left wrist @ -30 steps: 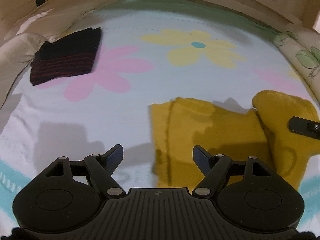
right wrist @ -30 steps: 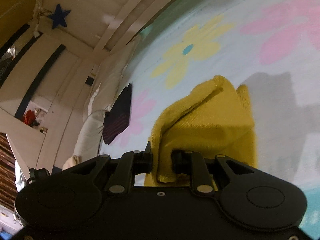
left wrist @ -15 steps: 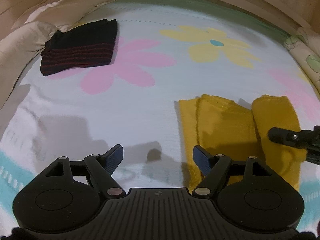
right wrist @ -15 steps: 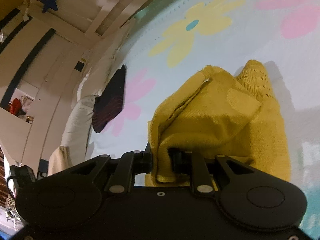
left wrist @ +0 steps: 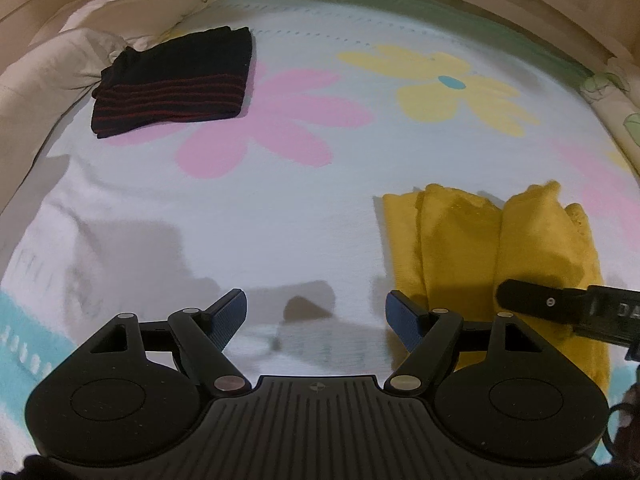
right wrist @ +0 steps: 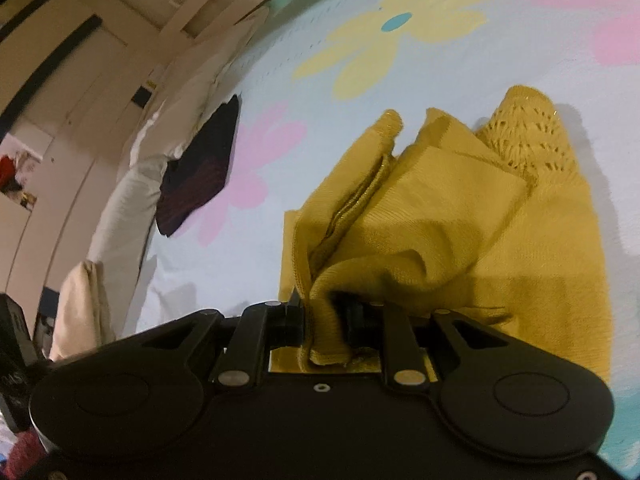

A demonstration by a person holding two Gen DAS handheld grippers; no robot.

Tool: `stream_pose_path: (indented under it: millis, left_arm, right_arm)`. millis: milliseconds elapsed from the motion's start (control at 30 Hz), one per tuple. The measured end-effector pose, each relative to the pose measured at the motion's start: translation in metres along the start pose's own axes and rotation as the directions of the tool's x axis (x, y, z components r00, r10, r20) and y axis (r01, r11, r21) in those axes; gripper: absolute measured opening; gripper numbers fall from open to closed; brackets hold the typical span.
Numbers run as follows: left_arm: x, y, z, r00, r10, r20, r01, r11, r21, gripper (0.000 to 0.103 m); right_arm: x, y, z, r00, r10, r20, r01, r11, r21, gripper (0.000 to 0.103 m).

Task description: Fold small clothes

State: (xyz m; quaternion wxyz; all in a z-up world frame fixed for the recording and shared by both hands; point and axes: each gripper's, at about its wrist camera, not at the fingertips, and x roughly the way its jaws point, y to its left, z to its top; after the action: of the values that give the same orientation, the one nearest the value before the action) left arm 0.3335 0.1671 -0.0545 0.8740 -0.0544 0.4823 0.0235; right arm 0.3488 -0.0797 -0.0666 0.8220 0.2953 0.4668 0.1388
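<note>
The right gripper (right wrist: 325,320), clamped on the yellow sweater (right wrist: 460,216), has lowered its folded edge onto the bedsheet (left wrist: 260,216), so release seems next, while the left gripper (left wrist: 316,312) hovers wide open.

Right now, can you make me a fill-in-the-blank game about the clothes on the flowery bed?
1. The right gripper is shut on the ___ knitted garment.
2. The left gripper is ___ and holds nothing.
3. The folded black garment has thin ___ stripes.
4. On the blanket, the black garment lies partly on a ___ flower.

Missing words: yellow; open; red; pink
</note>
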Motion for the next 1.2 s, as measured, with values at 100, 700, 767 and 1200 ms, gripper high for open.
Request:
stream_pose_path:
  millis: [100, 700, 767, 1200]
  left_arm:
    - [-0.001, 0.001, 0.0, 1.0, 0.005, 0.001, -0.005, 1.0, -0.005, 0.076]
    - [-0.009, -0.004, 0.001, 0.999, -0.042, 0.03, 0.042, 0.999, -0.017, 0.076]
    - [-0.007, -0.007, 0.001, 0.998, -0.062, 0.03, 0.062, 0.998, -0.025, 0.076]
    - [0.019, -0.029, 0.003, 0.987, -0.155, 0.04, 0.158, 0.984, -0.085, 0.076]
  right_arm:
    - [0.001, 0.002, 0.001, 0.995, 0.095, -0.011, -0.095, 0.995, 0.013, 0.057]
    - [-0.063, -0.018, 0.001, 0.995, 0.095, -0.008, -0.095, 0.991, -0.094, 0.057]
    - [-0.054, -0.013, -0.015, 0.995, 0.079, -0.056, -0.087, 0.982, -0.165, 0.057]
    - [-0.08, -0.01, -0.036, 0.996, 0.086, -0.022, -0.089, 0.949, -0.303, 0.065]
